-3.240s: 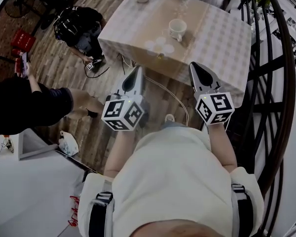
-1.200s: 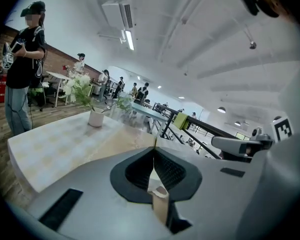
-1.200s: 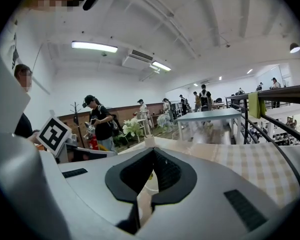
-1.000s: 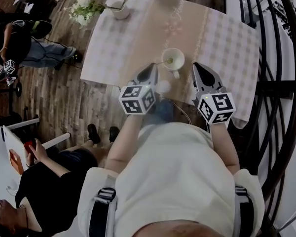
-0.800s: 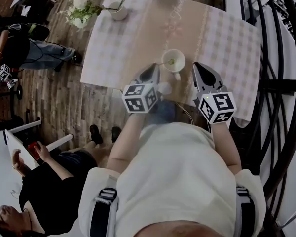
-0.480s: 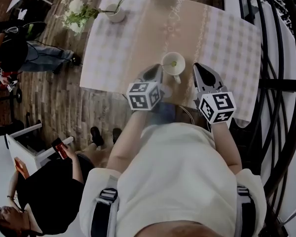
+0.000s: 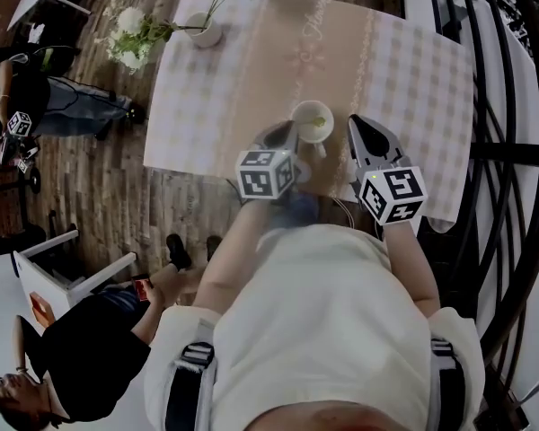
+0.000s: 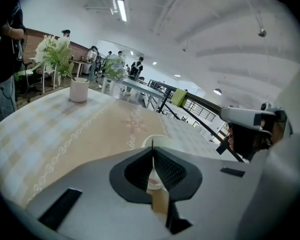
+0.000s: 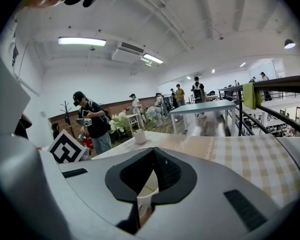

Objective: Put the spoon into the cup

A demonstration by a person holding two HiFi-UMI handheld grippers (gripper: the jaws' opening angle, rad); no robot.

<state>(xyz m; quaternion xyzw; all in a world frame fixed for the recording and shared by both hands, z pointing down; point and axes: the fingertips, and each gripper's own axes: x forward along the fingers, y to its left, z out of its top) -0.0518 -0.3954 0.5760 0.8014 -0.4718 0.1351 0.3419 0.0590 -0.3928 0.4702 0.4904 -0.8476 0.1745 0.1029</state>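
Observation:
A white cup (image 7: 312, 121) stands near the front edge of the checked tablecloth (image 7: 404, 70), with a small greenish thing inside it; I cannot make out a spoon for sure. My left gripper (image 7: 286, 133) is just left of the cup, jaws shut with nothing between them. My right gripper (image 7: 356, 124) is to the cup's right, also shut and empty. In the left gripper view the cup's rim (image 8: 159, 139) shows just past the closed left gripper (image 8: 152, 149). In the right gripper view part of the cup (image 9: 147, 194) shows below the closed right gripper (image 9: 153, 151).
A white vase of flowers (image 7: 203, 32) stands at the table's far left corner, also seen as the vase (image 8: 79, 90) and vase (image 9: 139, 136). A dark metal railing (image 7: 503, 151) runs along the right. People stand left of the table (image 7: 36, 88) and at bottom left (image 7: 81, 366).
My left gripper has come forward and down, closer beside the cup. The right gripper has hardly shifted. The people on the left have moved about.

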